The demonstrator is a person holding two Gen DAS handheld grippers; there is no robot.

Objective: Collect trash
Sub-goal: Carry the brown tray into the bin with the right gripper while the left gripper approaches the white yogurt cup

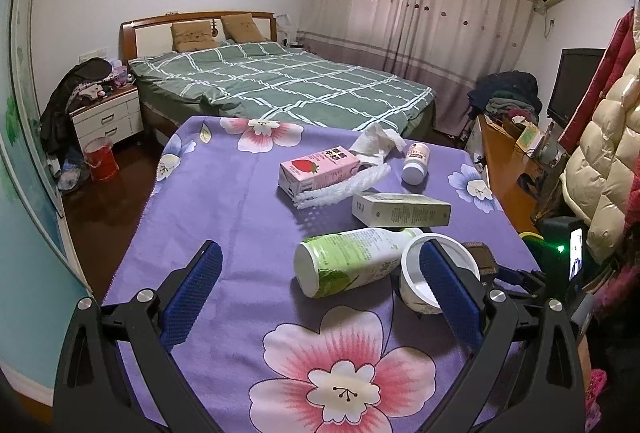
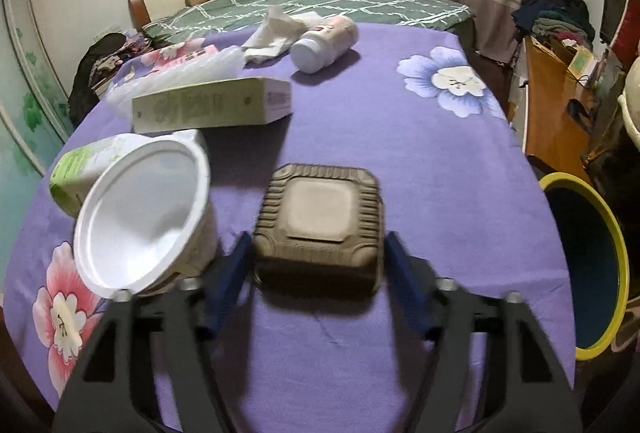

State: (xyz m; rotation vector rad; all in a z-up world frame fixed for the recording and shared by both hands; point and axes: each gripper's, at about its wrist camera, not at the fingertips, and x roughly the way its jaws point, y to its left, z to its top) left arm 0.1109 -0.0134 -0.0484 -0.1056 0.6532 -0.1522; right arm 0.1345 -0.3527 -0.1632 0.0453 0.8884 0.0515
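A brown ribbed lidded box (image 2: 318, 205) sits between my right gripper's (image 2: 318, 251) blue pads, which touch both of its sides just above the purple flowered tablecloth (image 2: 400, 161). Left of it lean a white cup (image 2: 140, 209) and a green-and-white bottle (image 2: 80, 165) on its side. My left gripper (image 1: 320, 245) stands wide open over the cloth with nothing held; the bottle (image 1: 348, 259) lies beyond its tips and its right finger (image 1: 448, 285) crosses the cup (image 1: 416, 285). Farther back lie a green-white carton (image 1: 400, 209), a strawberry milk carton (image 1: 320, 169), a plastic wrapper (image 1: 344, 187), a tissue (image 1: 376, 143) and a pill bottle (image 1: 416, 163).
A yellow-rimmed bin (image 2: 592, 265) stands off the table's right edge. A wooden desk (image 2: 552, 113) with clutter and hanging coats (image 1: 600, 161) are on the right. A bed (image 1: 280, 85) lies behind the table, and a nightstand (image 1: 108, 117) and red bucket (image 1: 102, 159) stand to the left.
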